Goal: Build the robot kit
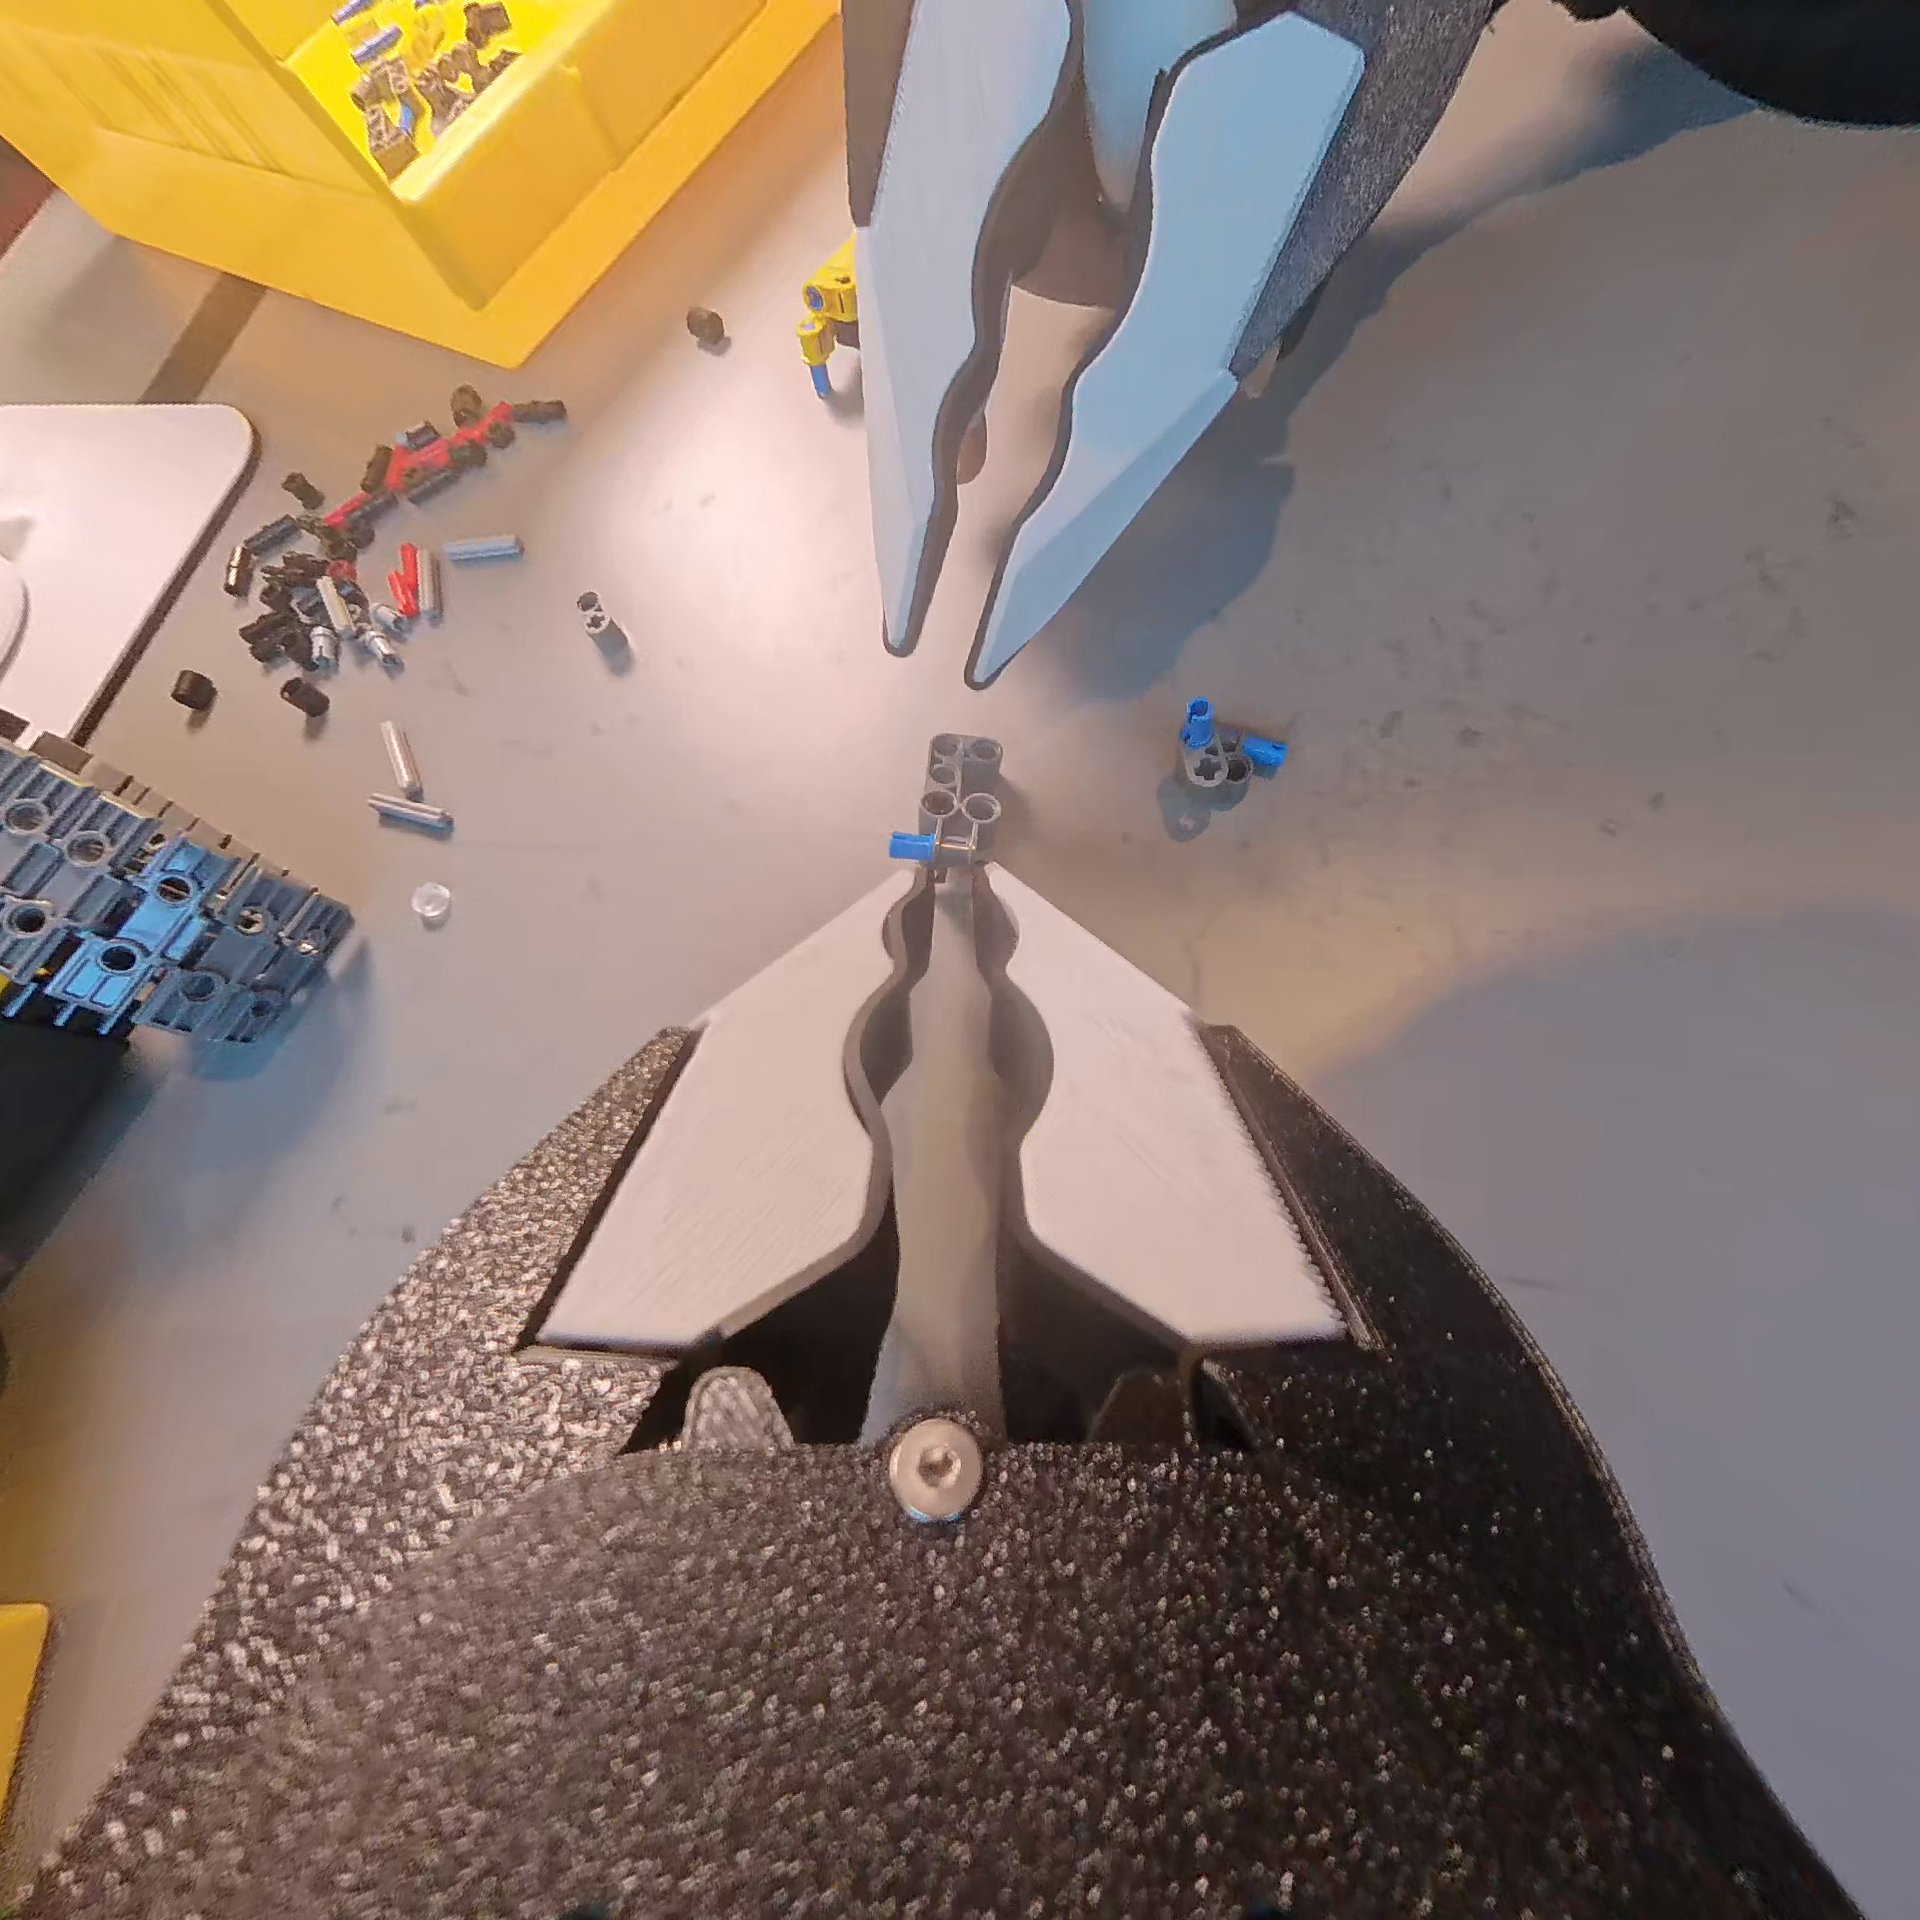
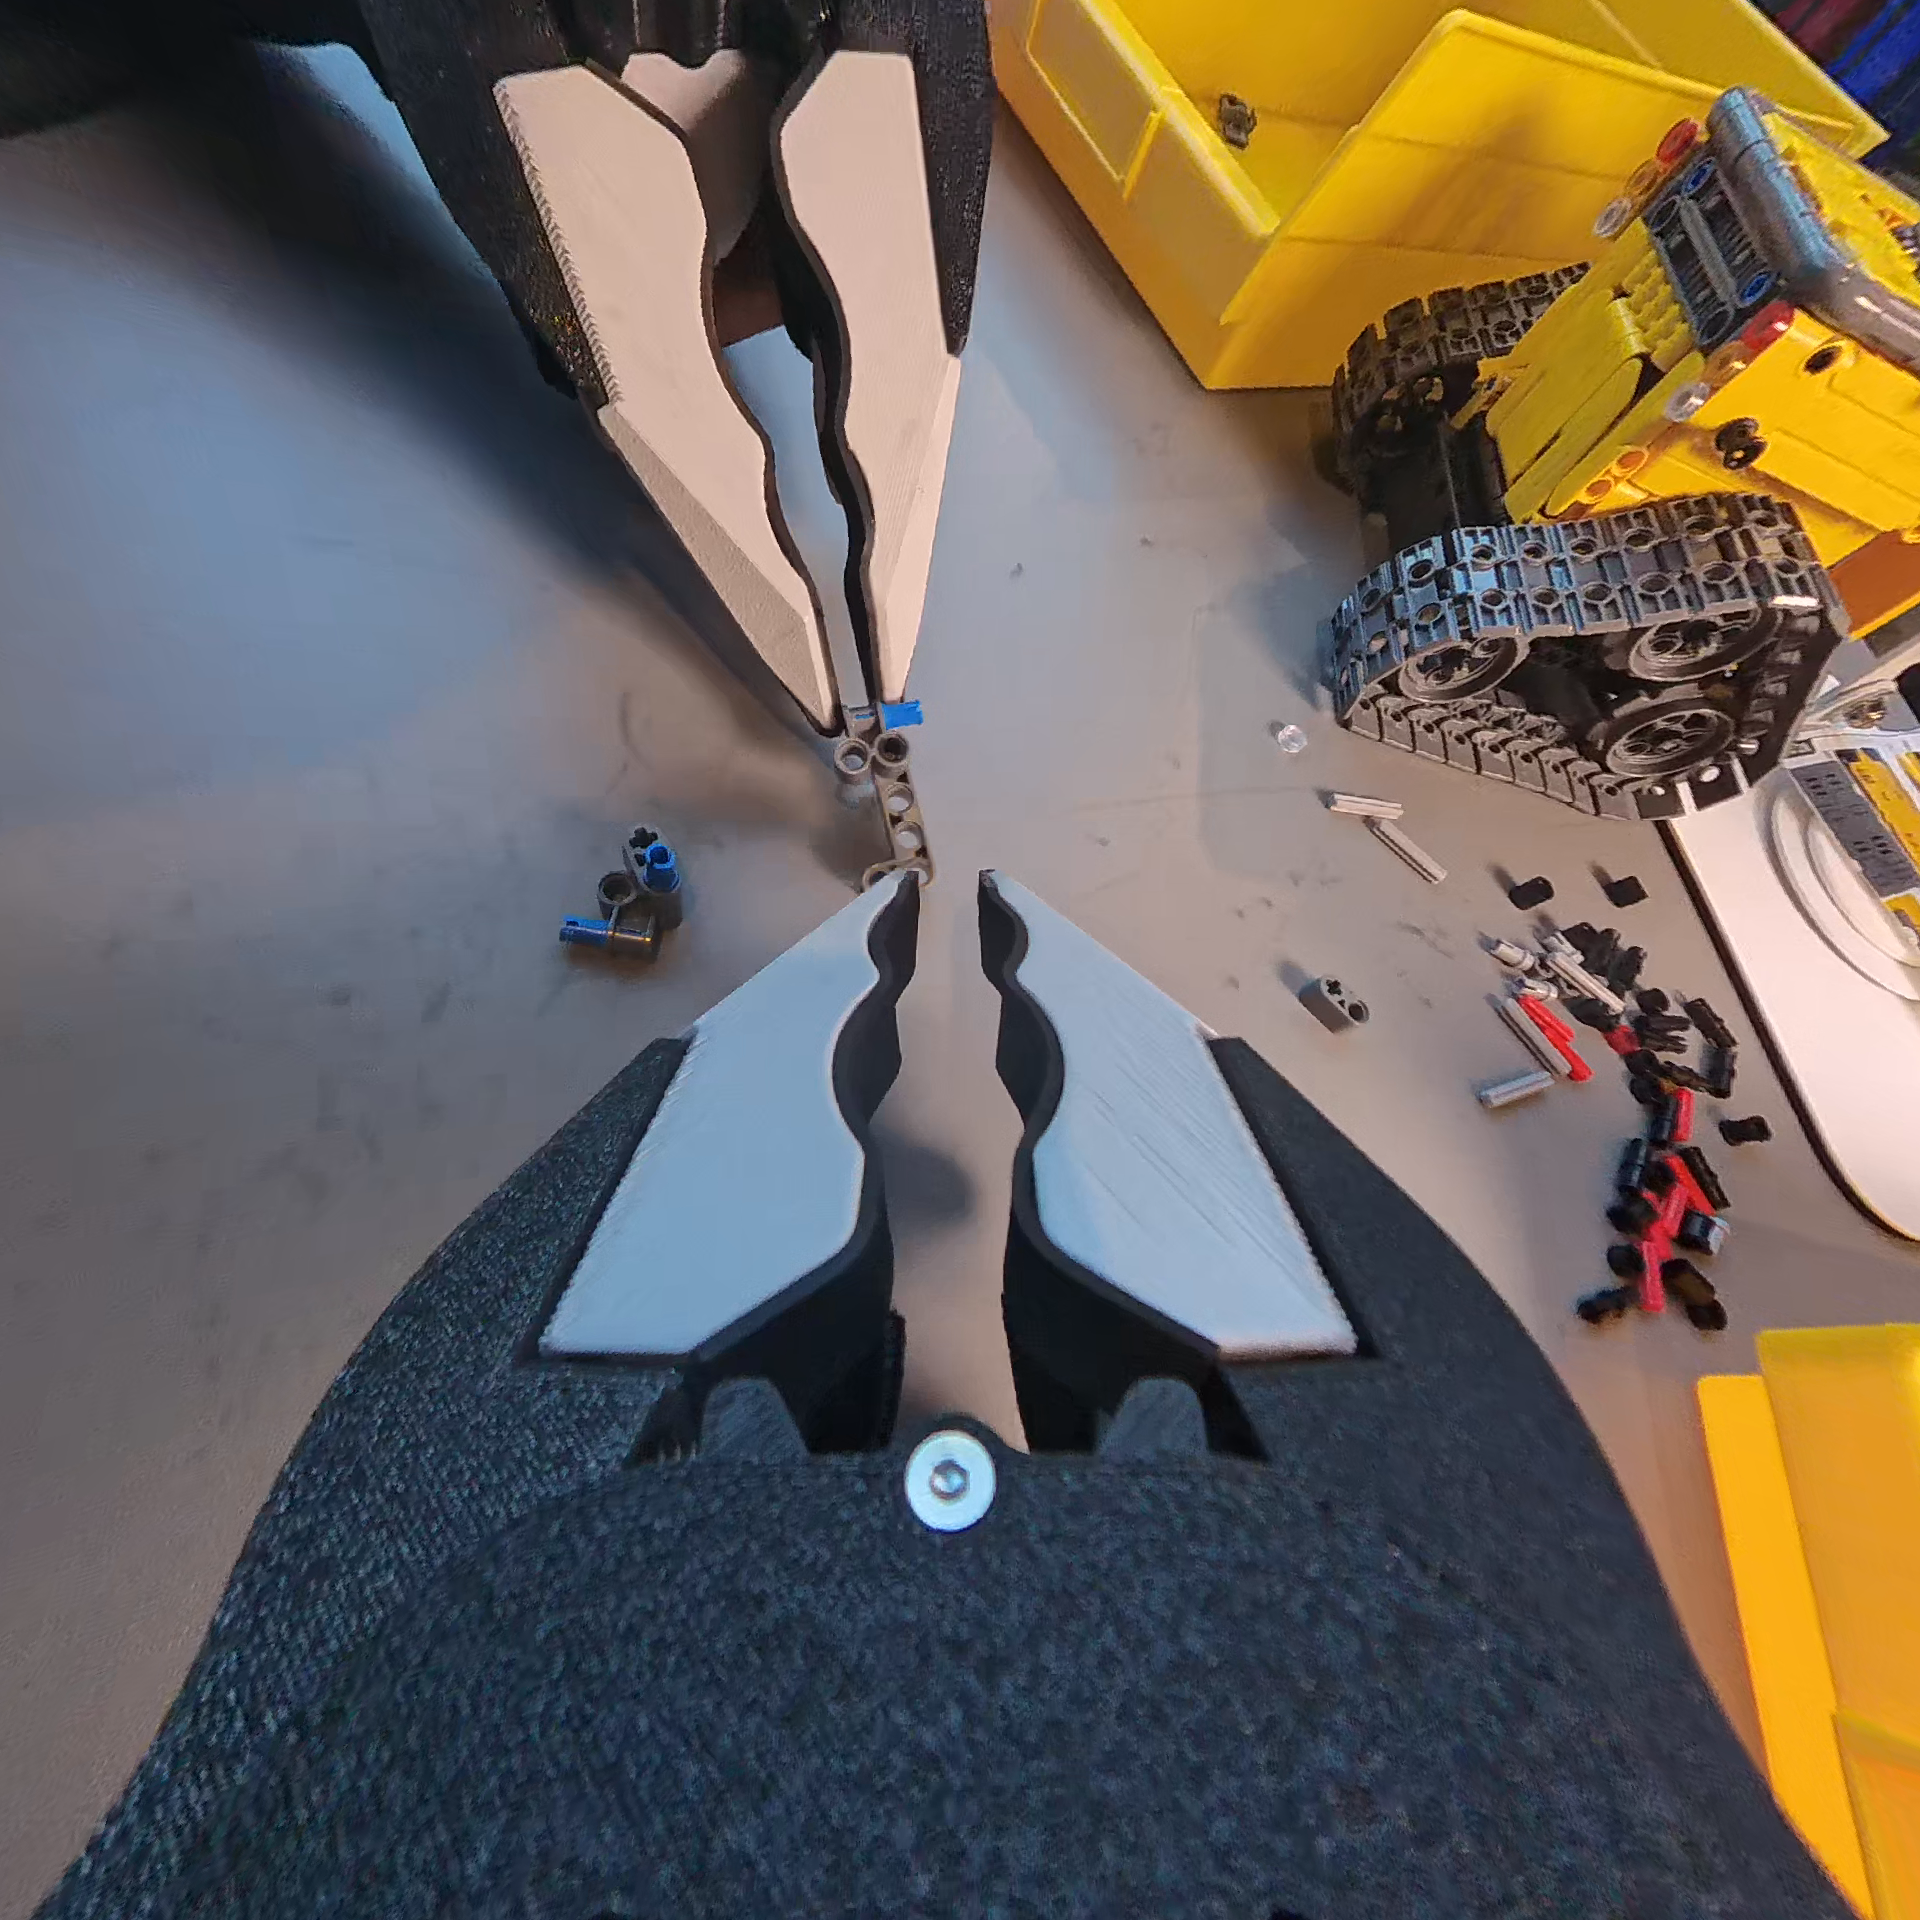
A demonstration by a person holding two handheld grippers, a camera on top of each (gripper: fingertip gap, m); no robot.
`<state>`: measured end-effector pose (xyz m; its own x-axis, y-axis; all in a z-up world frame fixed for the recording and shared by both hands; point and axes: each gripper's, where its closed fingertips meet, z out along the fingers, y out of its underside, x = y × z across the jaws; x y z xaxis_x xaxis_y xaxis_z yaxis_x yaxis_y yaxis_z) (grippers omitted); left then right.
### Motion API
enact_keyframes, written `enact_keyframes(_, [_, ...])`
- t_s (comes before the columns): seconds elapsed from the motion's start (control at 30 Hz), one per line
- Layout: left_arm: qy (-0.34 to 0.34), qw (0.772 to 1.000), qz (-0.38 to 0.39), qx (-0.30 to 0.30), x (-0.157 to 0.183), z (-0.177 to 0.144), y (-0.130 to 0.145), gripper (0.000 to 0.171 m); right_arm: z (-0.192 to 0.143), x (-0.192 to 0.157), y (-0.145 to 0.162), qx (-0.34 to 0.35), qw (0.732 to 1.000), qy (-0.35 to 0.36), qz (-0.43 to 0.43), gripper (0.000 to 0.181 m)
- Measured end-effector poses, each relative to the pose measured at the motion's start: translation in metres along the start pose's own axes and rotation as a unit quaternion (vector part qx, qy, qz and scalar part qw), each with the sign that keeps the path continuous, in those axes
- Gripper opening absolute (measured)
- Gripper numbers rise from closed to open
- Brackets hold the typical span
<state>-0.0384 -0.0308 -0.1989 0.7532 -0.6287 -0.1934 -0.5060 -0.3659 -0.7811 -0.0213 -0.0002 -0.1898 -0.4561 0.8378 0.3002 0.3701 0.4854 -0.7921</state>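
My left gripper point(image 1: 951, 878) is shut on one end of a small grey holed beam piece point(image 1: 961, 795) with a blue pin sticking out of its side. It holds the piece just over the grey table. In the right wrist view the left gripper point(image 2: 868, 717) comes in from the top with the same grey piece point(image 2: 896, 810). My right gripper point(image 2: 951, 881) is open by a narrow gap and empty. Its left fingertip is at the free end of the piece. In the left wrist view the right gripper point(image 1: 940, 665) points down from the top, just beyond the piece.
A small grey and blue connector cluster point(image 1: 1226, 758) point(image 2: 634, 904) lies beside the grippers. A pile of black, red and grey pins point(image 1: 353, 551) point(image 2: 1652, 1122) lies farther off. Yellow bins point(image 1: 416, 156) point(image 2: 1351, 156), a yellow tracked model point(image 2: 1610, 520) and a white board point(image 1: 104, 520) stand at the edge.
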Motion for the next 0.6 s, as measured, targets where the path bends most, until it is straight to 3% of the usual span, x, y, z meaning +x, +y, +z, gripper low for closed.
enact_keyframes(0.6, [0.007,1.000,-0.001,-0.023,0.0027,0.0019,0.0077,0.000,-0.0028,0.0025,-0.0006,0.005,1.000,0.003,0.011,0.017])
